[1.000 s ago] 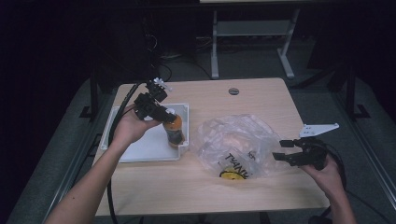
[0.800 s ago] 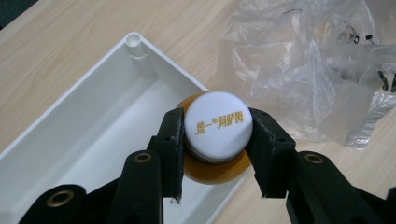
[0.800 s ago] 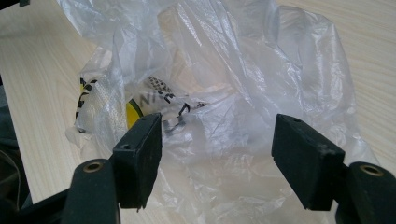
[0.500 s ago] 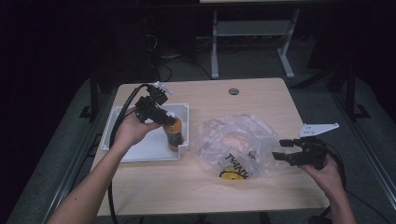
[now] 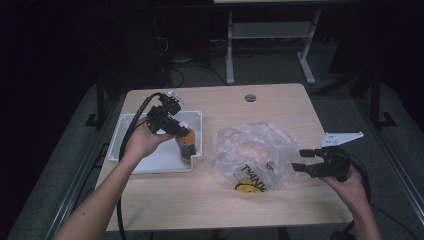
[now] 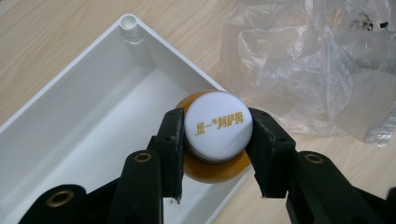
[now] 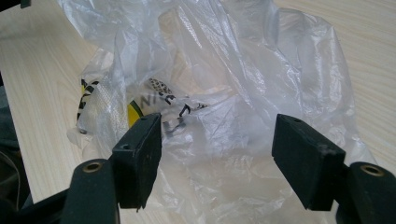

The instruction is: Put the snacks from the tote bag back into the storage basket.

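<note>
An amber drink bottle point(image 5: 186, 143) with a white cap point(image 6: 218, 125) printed in gold stands at the near right corner of a white tray point(image 5: 150, 160). My left gripper point(image 5: 179, 131) comes down on it from above. In the left gripper view its jaws press on both sides of the cap, so the left gripper point(image 6: 215, 117) is shut on the bottle. A crumpled clear plastic bag point(image 5: 250, 150) with black and yellow print lies to the right of the tray. My right gripper point(image 5: 299, 160) hovers at the bag's right edge. Its jaws stand open, with the bag point(image 7: 224, 60) in front of the right gripper point(image 7: 217, 135).
The tray's inside point(image 6: 84, 130) is bare white plastic with a raised rim. The bag point(image 6: 317, 70) lies close beside the tray's right wall. A round hole point(image 5: 250, 97) sits near the far edge of the wooden table point(image 5: 200, 200). A metal frame point(image 5: 270, 30) stands beyond the table.
My left gripper has shifted slightly down and right with the bottle in it. The right gripper and the bag have kept still.
</note>
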`<state>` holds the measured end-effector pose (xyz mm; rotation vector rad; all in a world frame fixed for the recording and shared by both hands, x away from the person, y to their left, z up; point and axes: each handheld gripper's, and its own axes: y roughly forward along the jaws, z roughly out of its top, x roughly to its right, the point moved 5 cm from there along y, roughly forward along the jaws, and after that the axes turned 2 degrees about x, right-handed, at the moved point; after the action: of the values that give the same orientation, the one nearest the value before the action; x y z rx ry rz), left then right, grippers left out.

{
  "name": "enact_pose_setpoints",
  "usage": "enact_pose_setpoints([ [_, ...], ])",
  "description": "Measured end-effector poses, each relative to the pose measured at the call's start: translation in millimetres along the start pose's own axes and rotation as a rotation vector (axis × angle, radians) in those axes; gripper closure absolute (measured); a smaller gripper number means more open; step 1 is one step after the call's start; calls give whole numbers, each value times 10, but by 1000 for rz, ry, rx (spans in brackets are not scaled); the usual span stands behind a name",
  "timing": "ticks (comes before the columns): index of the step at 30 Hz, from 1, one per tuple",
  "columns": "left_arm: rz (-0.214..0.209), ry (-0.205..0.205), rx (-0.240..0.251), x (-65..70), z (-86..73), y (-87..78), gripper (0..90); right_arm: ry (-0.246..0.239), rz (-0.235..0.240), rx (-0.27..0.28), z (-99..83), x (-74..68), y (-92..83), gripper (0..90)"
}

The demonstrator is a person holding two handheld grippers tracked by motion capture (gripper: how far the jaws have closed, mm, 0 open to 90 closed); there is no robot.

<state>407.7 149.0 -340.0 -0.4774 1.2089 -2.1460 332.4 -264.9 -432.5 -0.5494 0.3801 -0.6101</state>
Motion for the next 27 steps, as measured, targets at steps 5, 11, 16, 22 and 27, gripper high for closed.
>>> enact_pose_setpoints([
  [5, 4, 3, -9, 2, -16, 35, 595, -2, 0, 2, -1, 0, -15, 328],
  [11, 2, -2, -12, -2, -26, 49, 595, -6, 0, 2, -7, 2, -9, 327],
  [16, 0, 4, -14, -5, -25, 69, 595, -5, 3, 6, -8, 5, -13, 327],
  [22, 3, 6, -24, -8, -31, 97, 595, -3, 1, 3, -14, 20, -5, 326],
  [27, -1, -3, -10, -13, -43, 98, 595, 0, 1, 0, -25, 22, -9, 327],
])
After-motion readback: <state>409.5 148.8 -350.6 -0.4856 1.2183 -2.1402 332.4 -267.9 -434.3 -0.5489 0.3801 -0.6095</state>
